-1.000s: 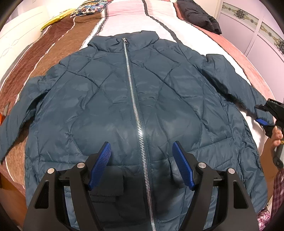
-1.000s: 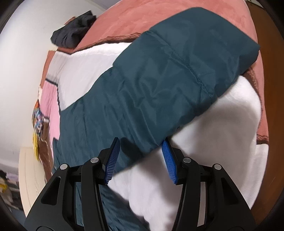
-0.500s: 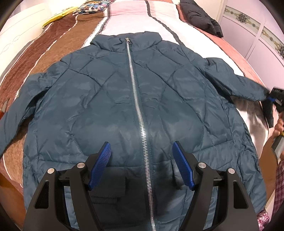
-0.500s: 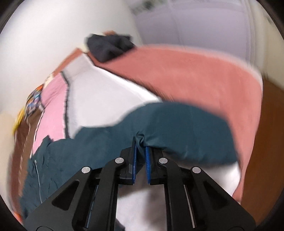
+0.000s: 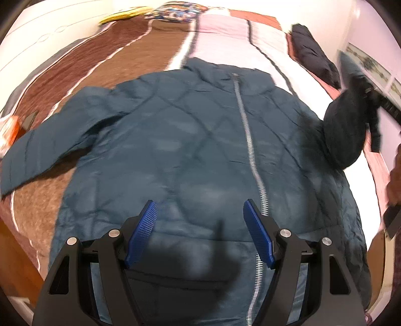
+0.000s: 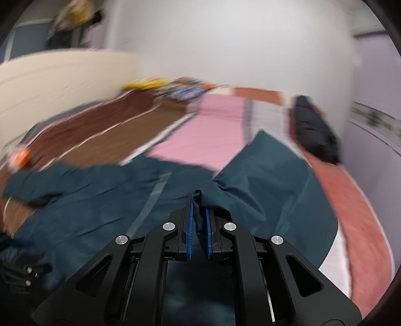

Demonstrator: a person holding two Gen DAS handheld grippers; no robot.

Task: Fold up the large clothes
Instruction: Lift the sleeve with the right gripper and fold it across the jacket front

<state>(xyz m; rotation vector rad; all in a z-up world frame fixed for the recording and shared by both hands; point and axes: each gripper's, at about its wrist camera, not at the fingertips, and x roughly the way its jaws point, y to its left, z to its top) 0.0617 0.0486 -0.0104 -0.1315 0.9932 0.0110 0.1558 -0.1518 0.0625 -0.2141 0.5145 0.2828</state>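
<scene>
A teal quilted jacket [image 5: 190,150] lies front-up on the bed, its silver zipper [image 5: 250,145] closed. My left gripper [image 5: 199,213] hovers open above the lower front, nothing between its blue pads. My right gripper [image 6: 199,215] is shut on a pinch of the jacket's right sleeve [image 6: 275,183]. That sleeve is raised off the bed. In the left wrist view the lifted sleeve [image 5: 345,125] bulges dark at the right edge, with a hand [image 5: 394,180] below it. The left sleeve [image 5: 37,150] lies spread out flat.
A black garment [image 5: 313,62] is bunched at the bed's far right corner. A patterned pillow [image 5: 173,15] and a yellow item [image 5: 120,16] lie at the head. An orange-and-white object [image 5: 10,130] sits at the left edge. The wooden bed edge [image 5: 15,263] is near left.
My right gripper closed on the right sleeve, then lifted it and swung it up toward the jacket body while rolling over. My left gripper drifted sideways over the hem, staying open.
</scene>
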